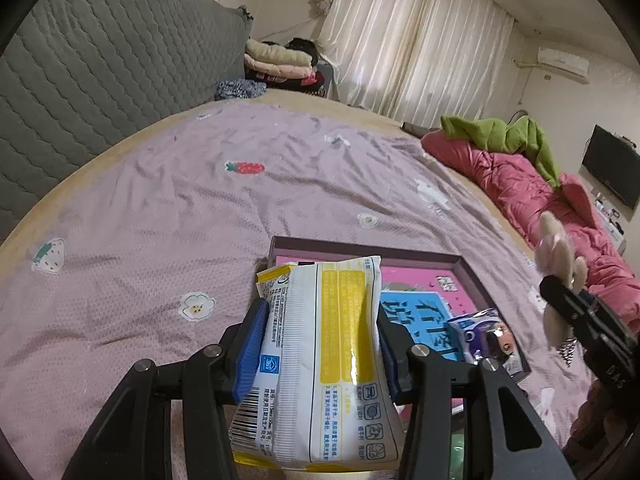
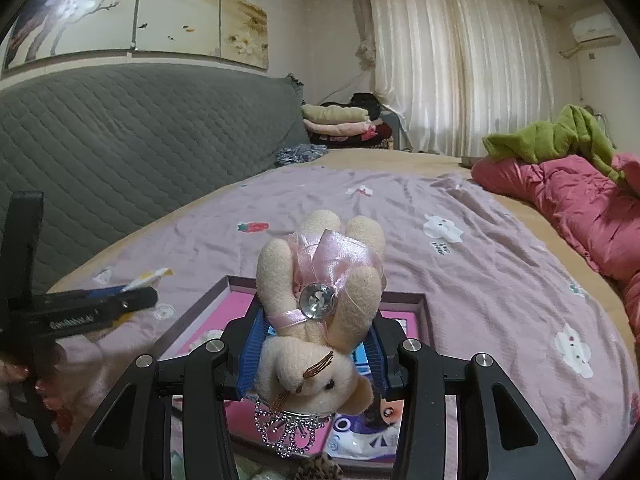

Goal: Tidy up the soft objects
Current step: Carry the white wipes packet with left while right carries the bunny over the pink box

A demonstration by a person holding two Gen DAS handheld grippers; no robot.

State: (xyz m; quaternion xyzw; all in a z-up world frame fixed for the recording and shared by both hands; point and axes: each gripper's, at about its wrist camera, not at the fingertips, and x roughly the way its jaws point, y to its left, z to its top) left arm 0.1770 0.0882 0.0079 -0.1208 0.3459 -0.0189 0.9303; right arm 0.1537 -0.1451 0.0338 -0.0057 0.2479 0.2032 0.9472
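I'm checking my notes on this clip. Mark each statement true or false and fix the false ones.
1. The left gripper holds a yellow-and-white packet. True.
2. The right gripper is empty. False: its fingers clamp a beige plush bear.
3. The bear wears a pink ribbon with a clear gem. True.
4. The shallow box lies on a bare wooden floor. False: it lies on the purple bedsheet.
5. The green blanket lies atop the pink quilt. True.
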